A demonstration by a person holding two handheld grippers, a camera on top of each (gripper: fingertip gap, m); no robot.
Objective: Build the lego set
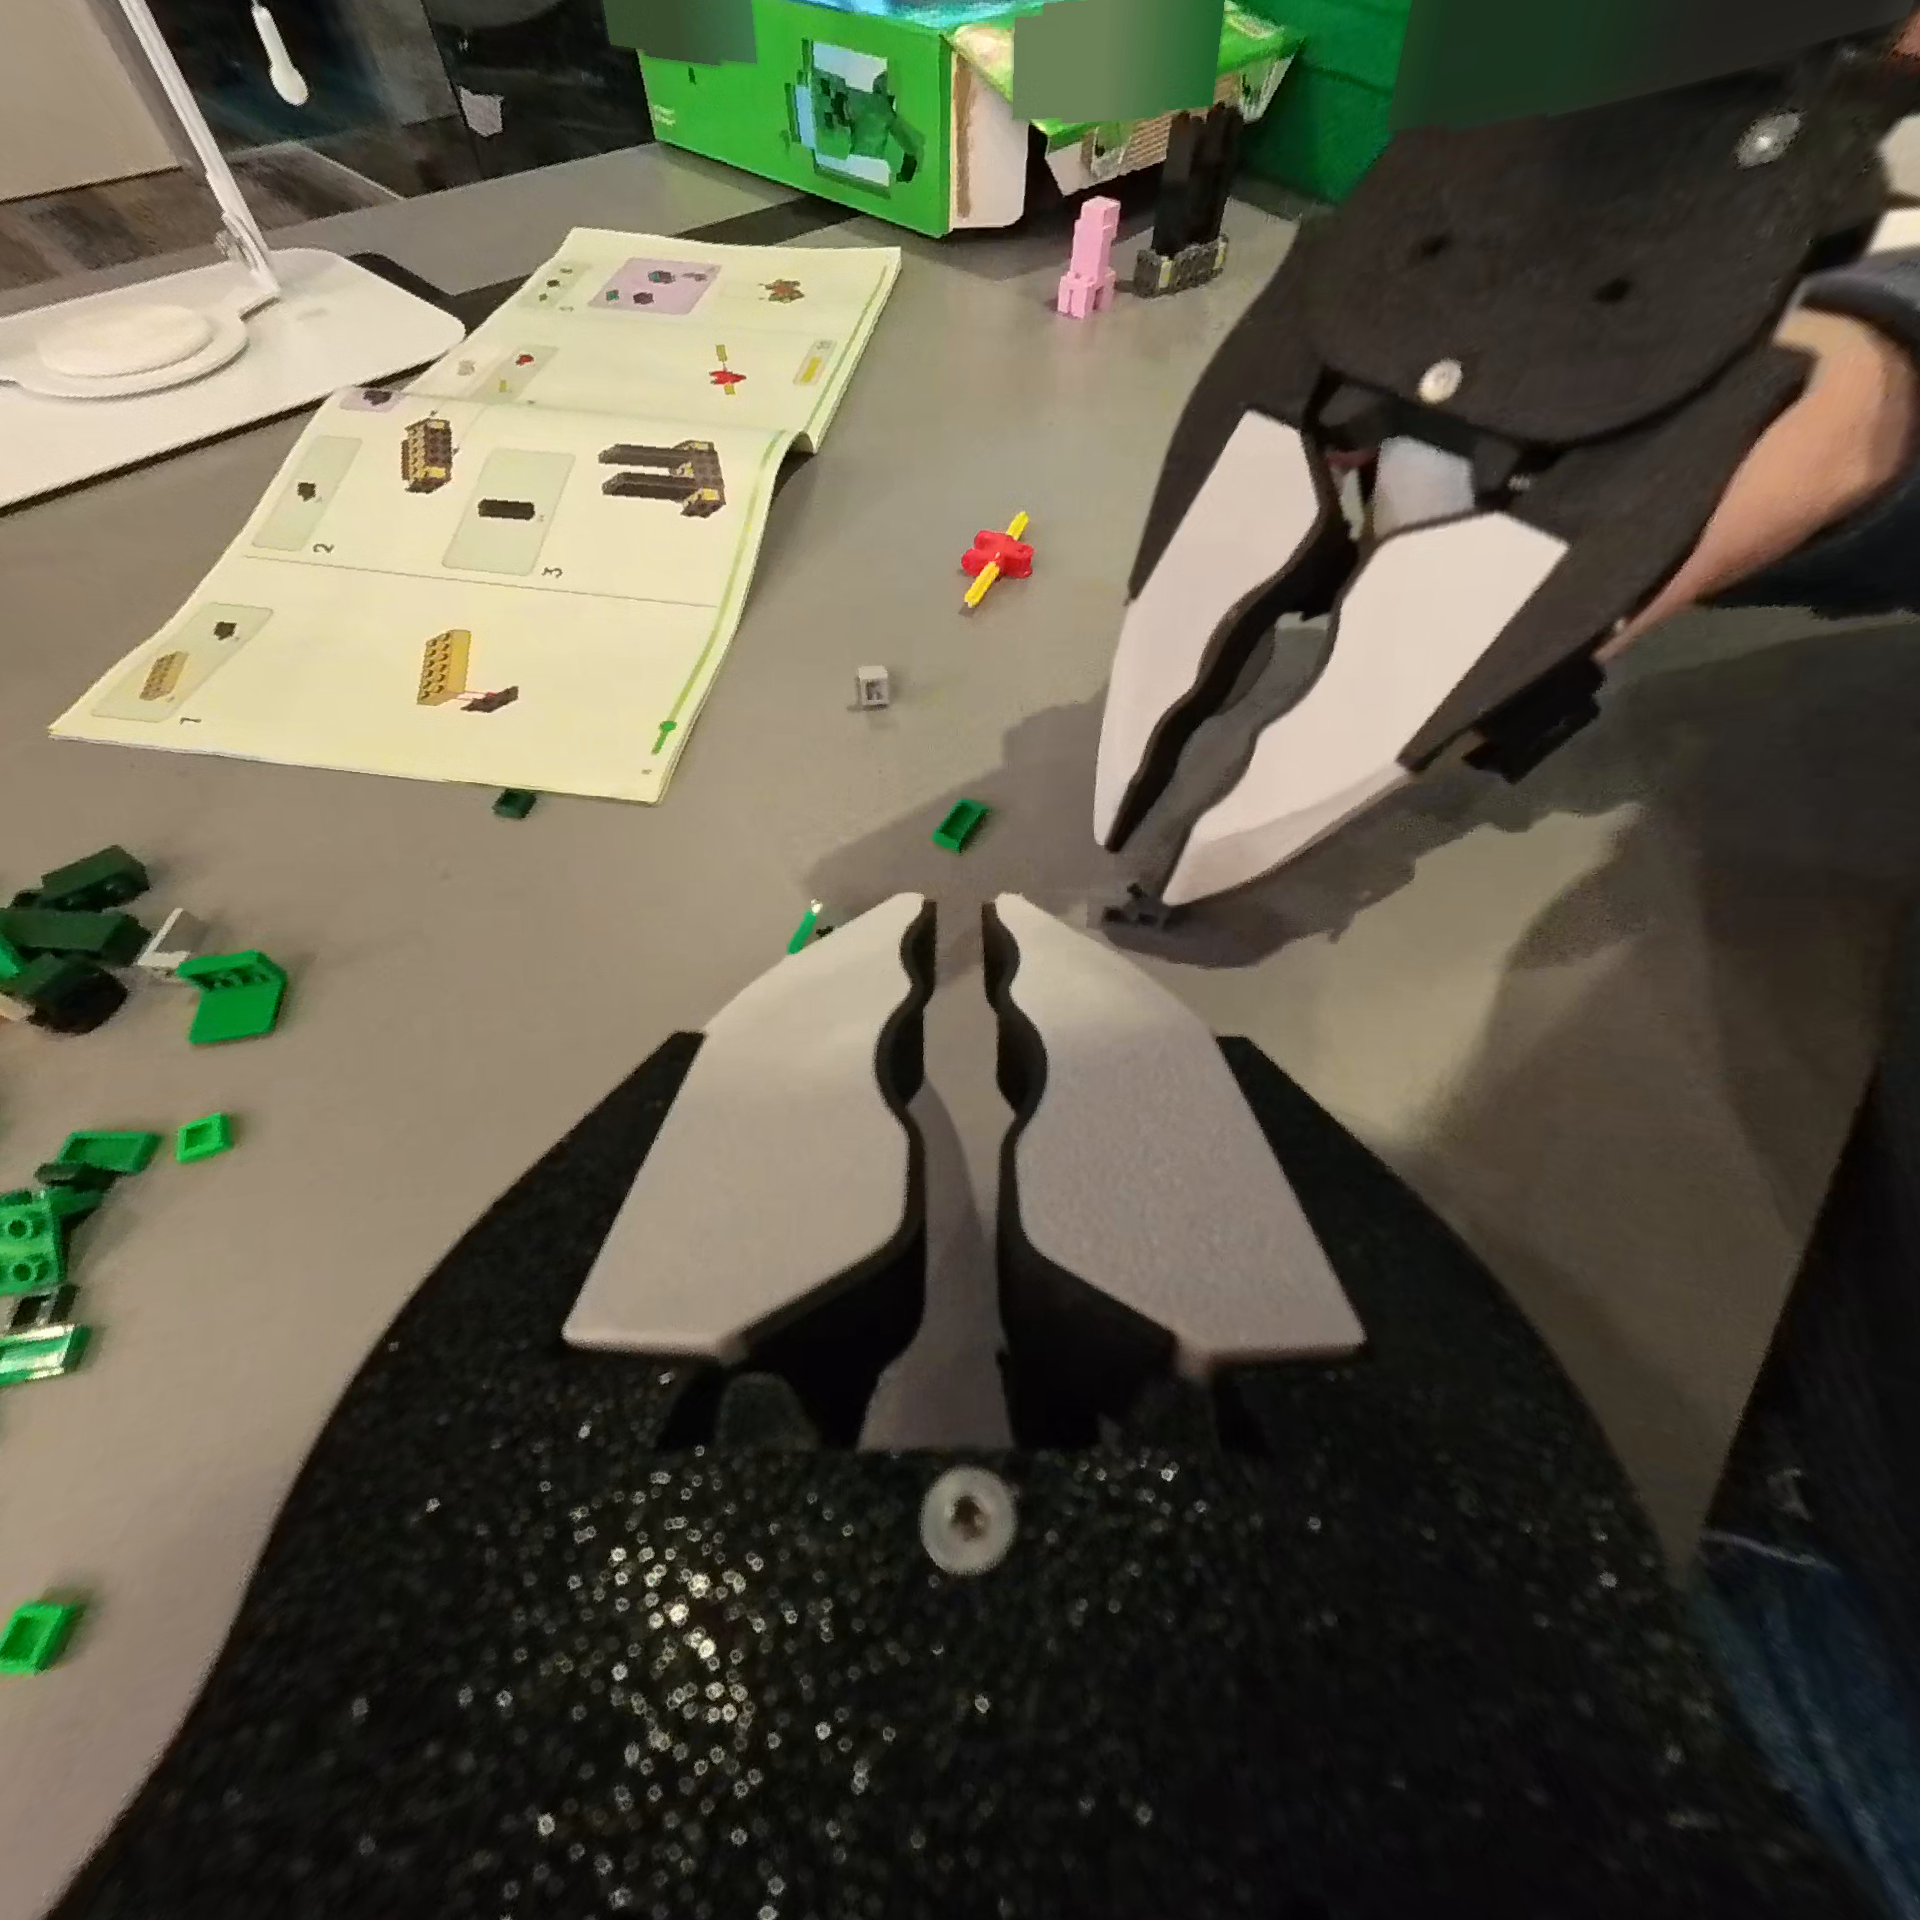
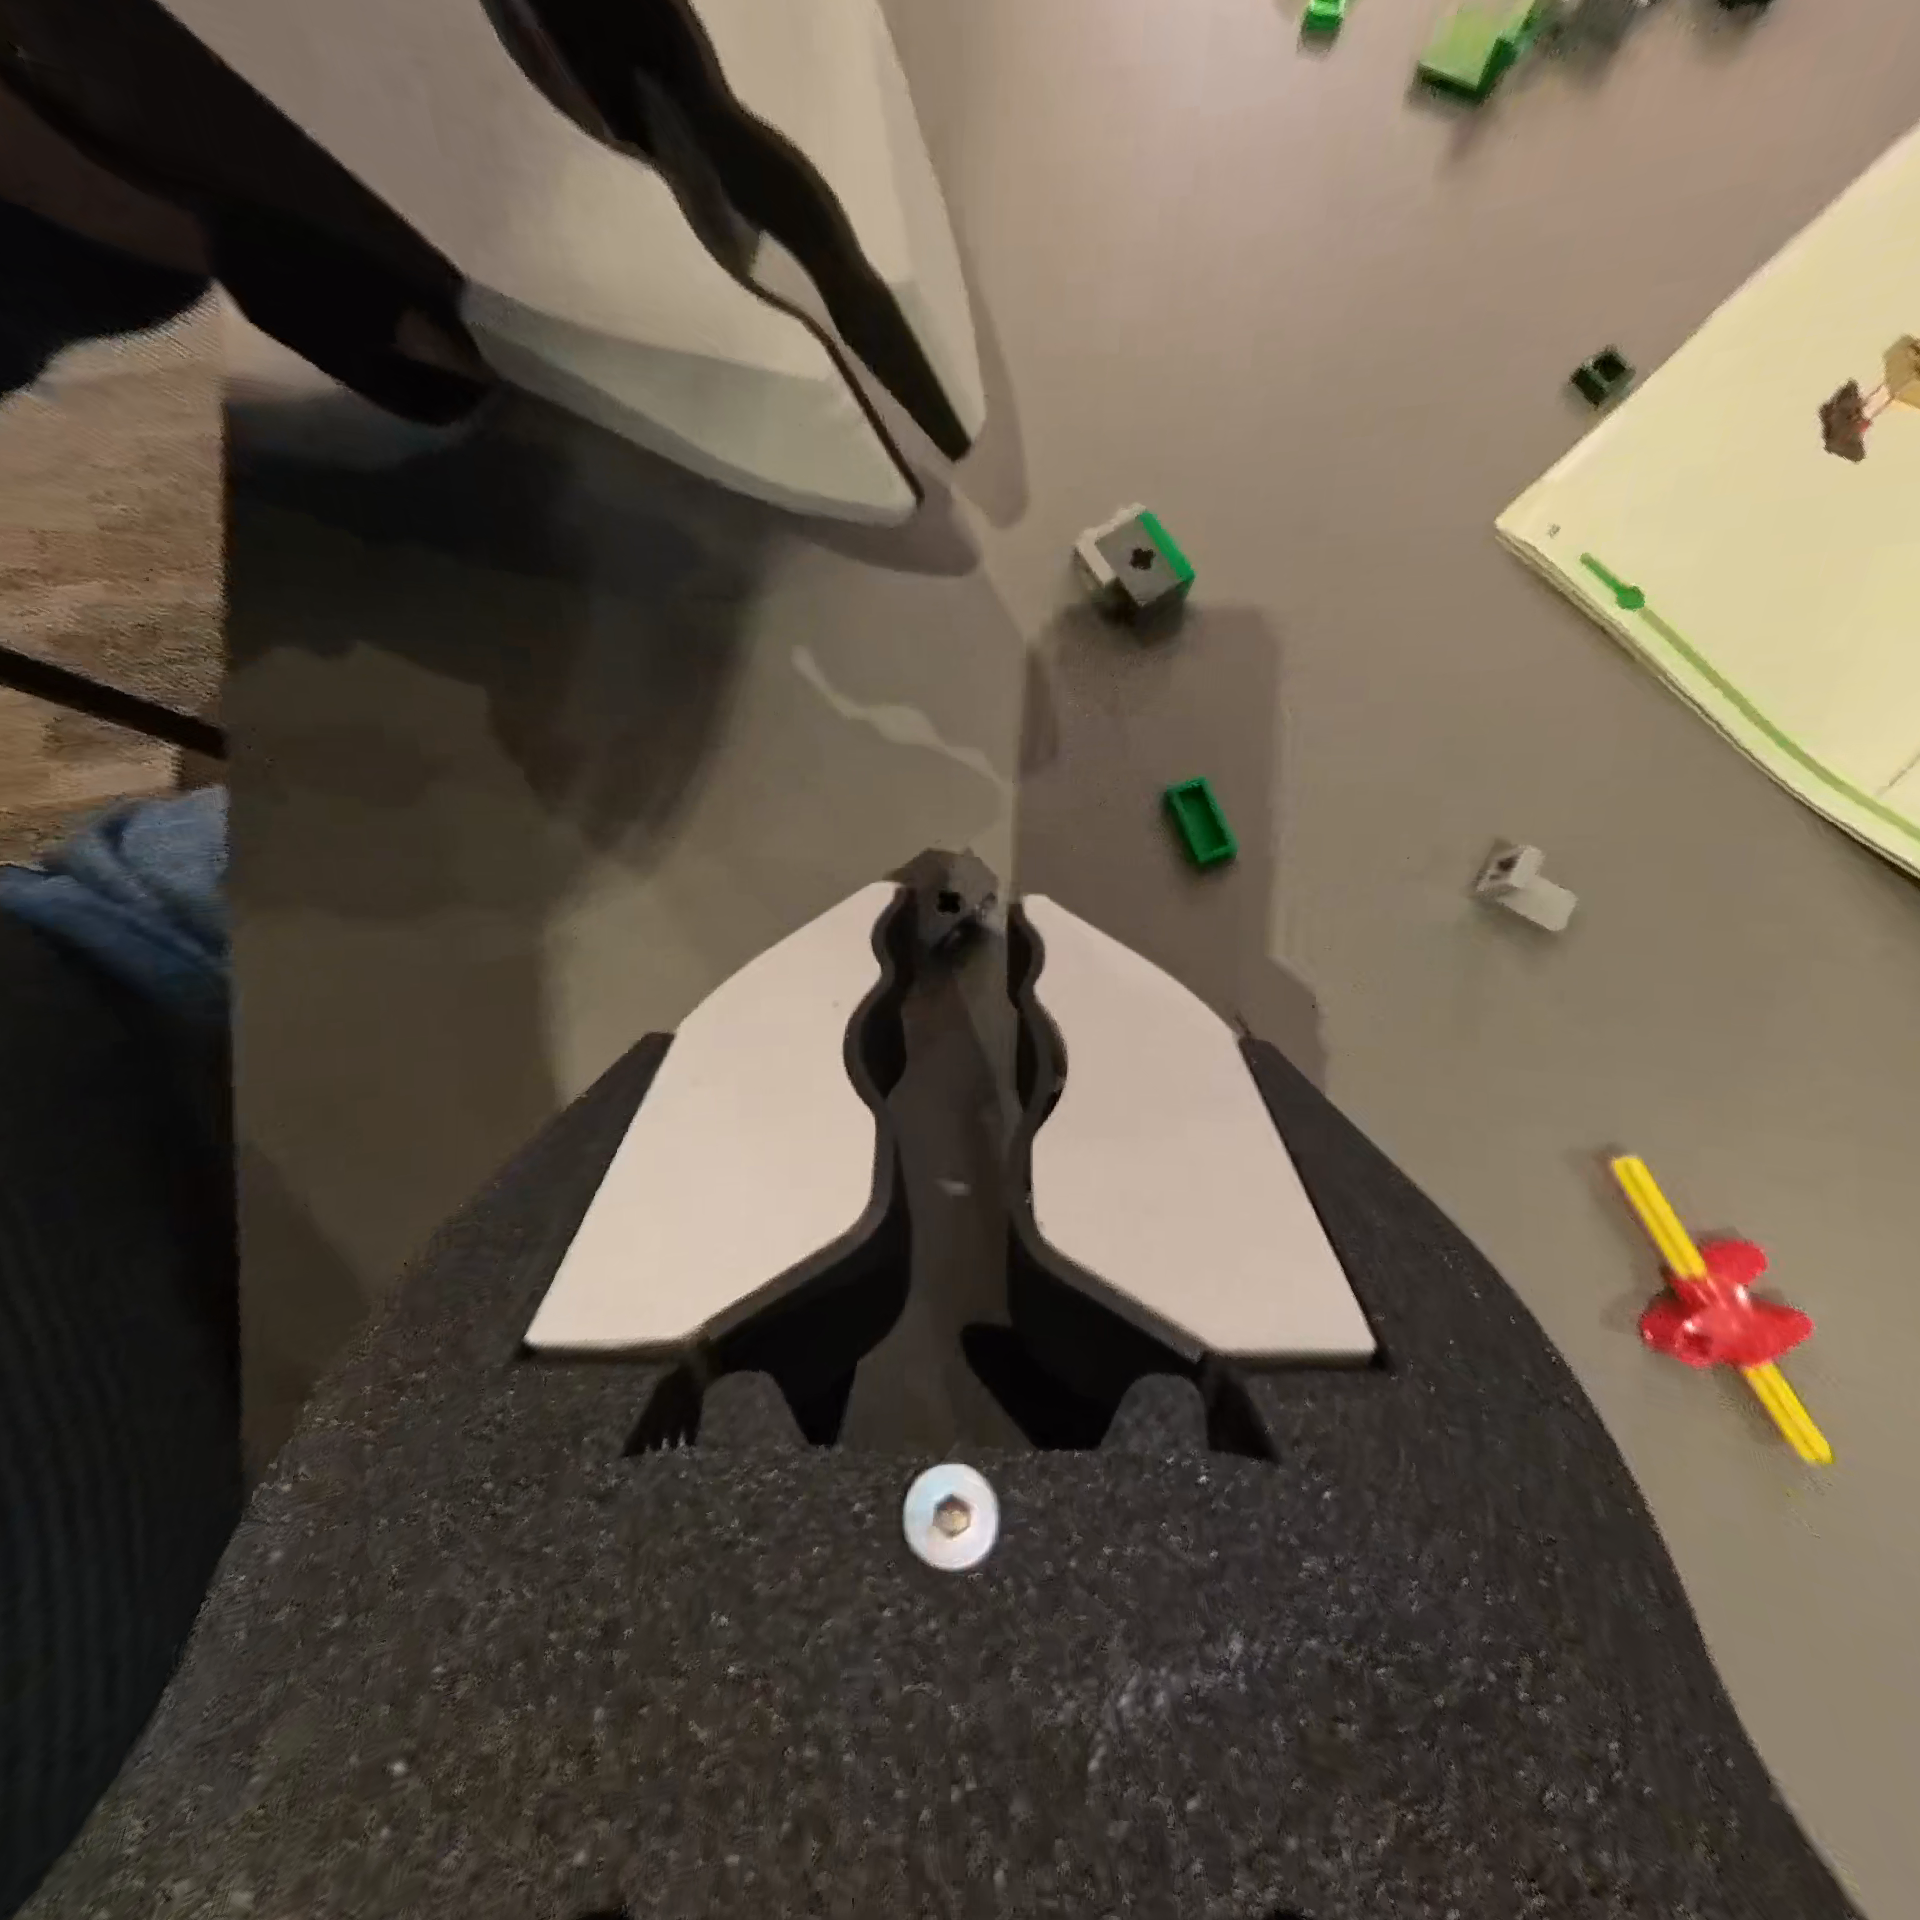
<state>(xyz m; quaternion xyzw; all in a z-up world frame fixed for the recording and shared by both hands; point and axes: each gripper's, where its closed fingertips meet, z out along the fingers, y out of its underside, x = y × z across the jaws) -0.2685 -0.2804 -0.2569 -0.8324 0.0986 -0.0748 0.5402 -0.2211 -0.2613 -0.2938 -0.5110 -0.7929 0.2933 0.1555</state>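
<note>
My right gripper is shut on a small black lego piece, held at the fingertips. In the left wrist view the right gripper points down and the black piece touches the grey table. My left gripper has only a narrow gap between its tips and holds nothing. It hovers just left of the right gripper and also shows in the right wrist view. A grey-and-green block lies just beyond its tips.
An open instruction booklet lies at the left. Loose pieces: a red part on a yellow axle, a grey piece, a green tile, a green pile. Behind stand a pink figure, a black build and a green box. My right fingertips sit around 7 cm from my left ones. The grey-and-green block sits 5 cm or so from the ends of my left fingers.
</note>
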